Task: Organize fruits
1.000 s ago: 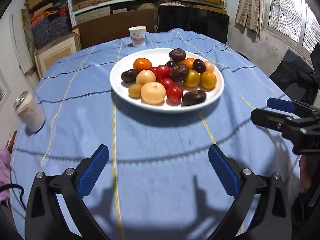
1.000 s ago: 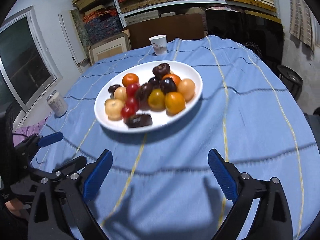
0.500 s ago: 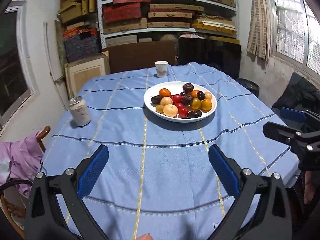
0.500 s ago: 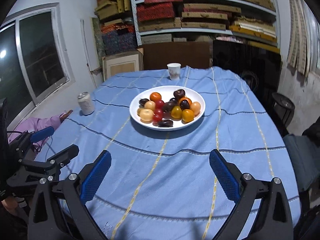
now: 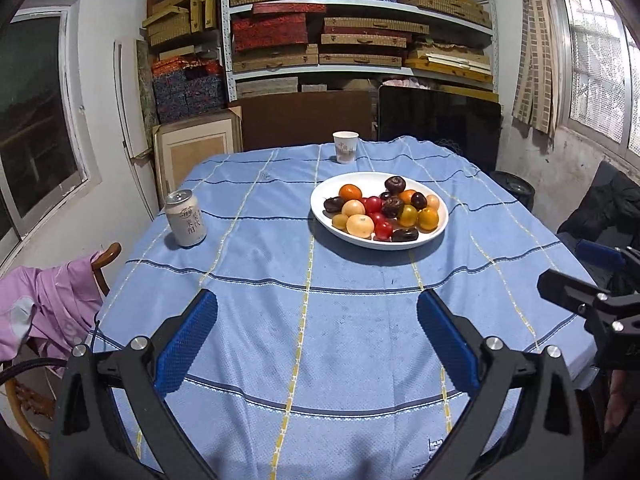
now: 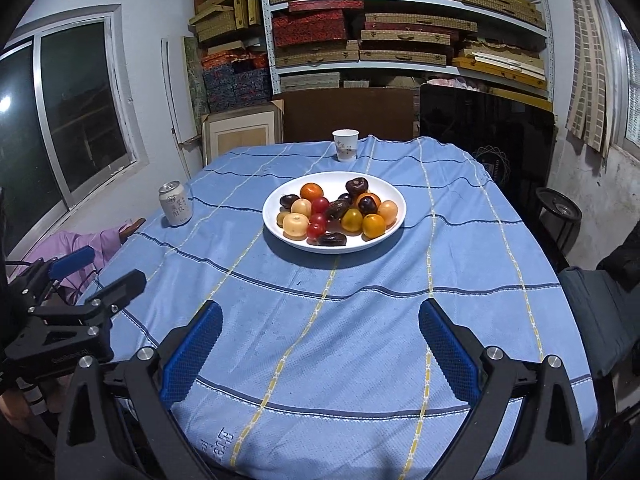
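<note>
We hold both jaws wide and empty, well short of the plate (image 6: 396, 216); every fruit (image 6: 296, 225) lies on it, ahead of them, so sorting looks either finished or pending.

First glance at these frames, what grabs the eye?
The white plate heaped with orange, red, yellow and dark fruits, mid-table on the blue striped tablecloth. Behind it a paper cup at the far edge; a drink can stands alone, left. Both grippers, left and right, hang open near the front edge.

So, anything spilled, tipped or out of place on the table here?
Nothing stands out. All the fruit sits on the white plate, the can and paper cup stand upright, and both grippers are open and empty.
</note>
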Motion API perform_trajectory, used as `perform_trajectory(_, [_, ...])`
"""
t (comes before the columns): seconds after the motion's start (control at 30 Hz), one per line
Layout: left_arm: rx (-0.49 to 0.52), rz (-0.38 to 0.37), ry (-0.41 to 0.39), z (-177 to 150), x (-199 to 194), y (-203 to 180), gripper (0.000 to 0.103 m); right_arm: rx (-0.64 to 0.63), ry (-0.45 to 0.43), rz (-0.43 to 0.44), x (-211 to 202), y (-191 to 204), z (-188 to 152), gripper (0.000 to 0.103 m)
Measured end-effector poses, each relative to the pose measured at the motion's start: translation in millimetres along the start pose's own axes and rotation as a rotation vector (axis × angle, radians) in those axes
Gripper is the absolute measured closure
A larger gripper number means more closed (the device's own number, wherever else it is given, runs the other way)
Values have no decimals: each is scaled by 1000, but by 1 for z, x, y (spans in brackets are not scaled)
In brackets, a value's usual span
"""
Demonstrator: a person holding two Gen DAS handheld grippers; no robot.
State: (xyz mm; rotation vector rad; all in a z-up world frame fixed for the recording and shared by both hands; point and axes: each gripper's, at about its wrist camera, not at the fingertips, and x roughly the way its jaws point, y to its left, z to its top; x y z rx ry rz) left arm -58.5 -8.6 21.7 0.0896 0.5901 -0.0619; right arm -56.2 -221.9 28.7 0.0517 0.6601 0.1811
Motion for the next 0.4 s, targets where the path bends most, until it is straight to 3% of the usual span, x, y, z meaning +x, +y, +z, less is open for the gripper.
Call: perform_trajectory(0.4, [30, 16, -12, 2, 0, -6, 5, 1, -15, -13, -1, -1, -1, 4])
